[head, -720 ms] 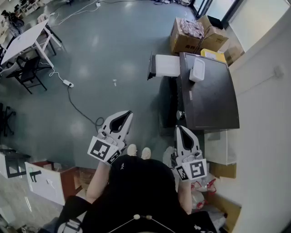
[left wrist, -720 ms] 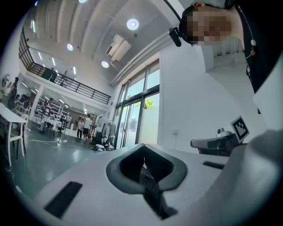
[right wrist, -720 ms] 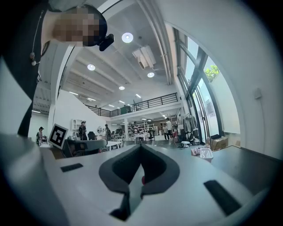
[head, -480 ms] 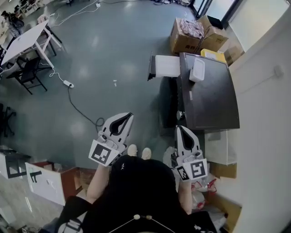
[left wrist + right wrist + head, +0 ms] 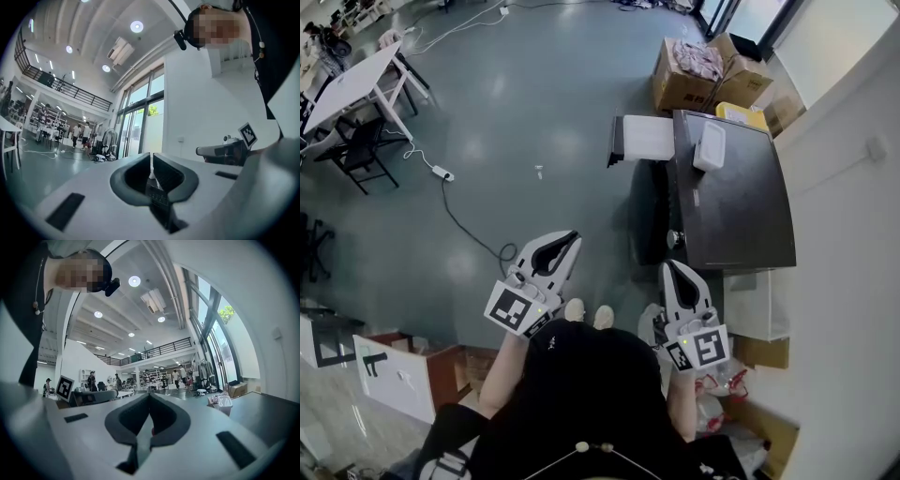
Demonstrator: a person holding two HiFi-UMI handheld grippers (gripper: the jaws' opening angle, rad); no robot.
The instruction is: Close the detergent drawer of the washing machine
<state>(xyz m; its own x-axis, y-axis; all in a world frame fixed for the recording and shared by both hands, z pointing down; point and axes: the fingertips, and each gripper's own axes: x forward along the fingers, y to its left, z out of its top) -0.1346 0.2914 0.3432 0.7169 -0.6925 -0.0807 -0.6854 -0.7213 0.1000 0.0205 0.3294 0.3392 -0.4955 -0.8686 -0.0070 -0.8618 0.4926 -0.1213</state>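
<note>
The washing machine (image 5: pixel 731 197) has a dark top and stands at the right of the head view. Its white detergent drawer (image 5: pixel 645 137) sticks out to the left at the machine's far end. My left gripper (image 5: pixel 572 236) is shut and empty, held over the floor well short and left of the drawer. My right gripper (image 5: pixel 669 266) is shut too, with nothing in it, close to the machine's near corner. The left gripper view shows closed jaws (image 5: pixel 151 157) pointing level into the hall. In the right gripper view the closed jaws (image 5: pixel 149 397) have the machine's top (image 5: pixel 262 413) on their right.
A white plastic container (image 5: pixel 709 147) lies on the machine's top. Cardboard boxes (image 5: pixel 684 70) stand beyond the machine, and a white cabinet (image 5: pixel 755 305) sits beside its near end. A cable with a power strip (image 5: pixel 441 172) crosses the floor, and a white table (image 5: pixel 347 89) stands far left.
</note>
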